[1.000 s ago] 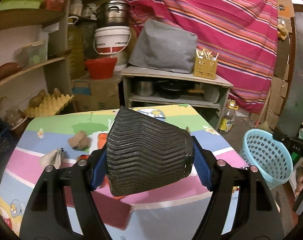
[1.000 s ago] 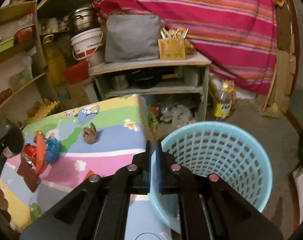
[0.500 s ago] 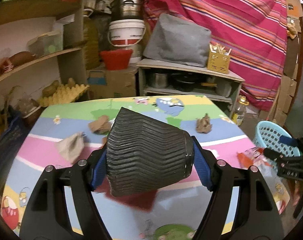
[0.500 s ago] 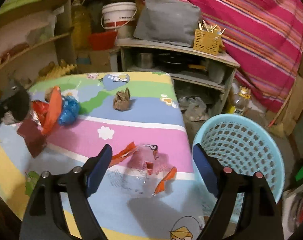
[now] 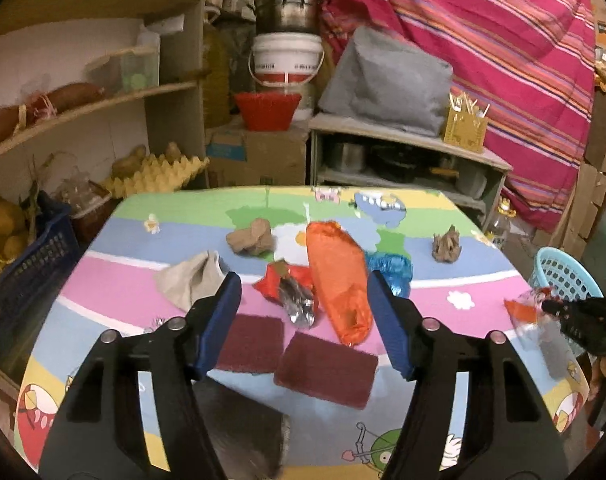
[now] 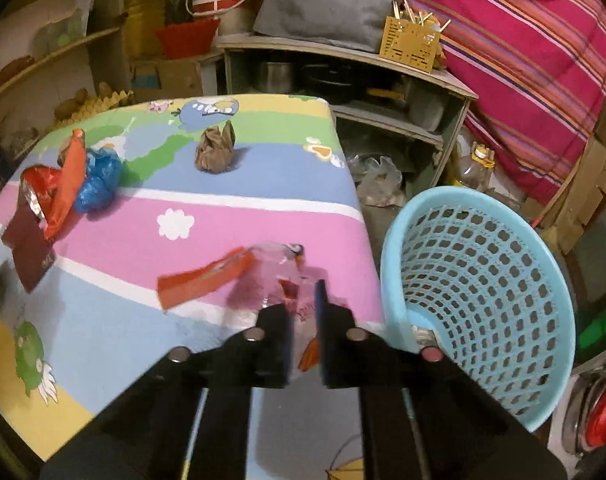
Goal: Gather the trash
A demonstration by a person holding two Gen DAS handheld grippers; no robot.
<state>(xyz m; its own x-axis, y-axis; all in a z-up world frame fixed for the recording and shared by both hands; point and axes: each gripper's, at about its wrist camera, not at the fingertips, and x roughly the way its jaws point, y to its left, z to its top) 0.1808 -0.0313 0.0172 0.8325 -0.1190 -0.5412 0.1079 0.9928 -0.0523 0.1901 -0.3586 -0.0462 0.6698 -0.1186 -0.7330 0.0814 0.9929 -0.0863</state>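
The clear wrapper with red-orange strips is pinched in the right claw, whose jaws have just been closing onto it, at the worktop edge right beside the blue basket; so it's grabbed but not binned yet. Plenty is left: orange bag, foil packet, blue bag, paper wads; the left claw is spread, nothing gripped.

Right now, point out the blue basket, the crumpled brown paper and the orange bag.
blue basket [image 6: 503, 280], right wrist view, inner mesh wall.
crumpled brown paper [image 6: 215, 152], right wrist view, its middle.
orange bag [image 5: 337, 276], left wrist view, its middle.
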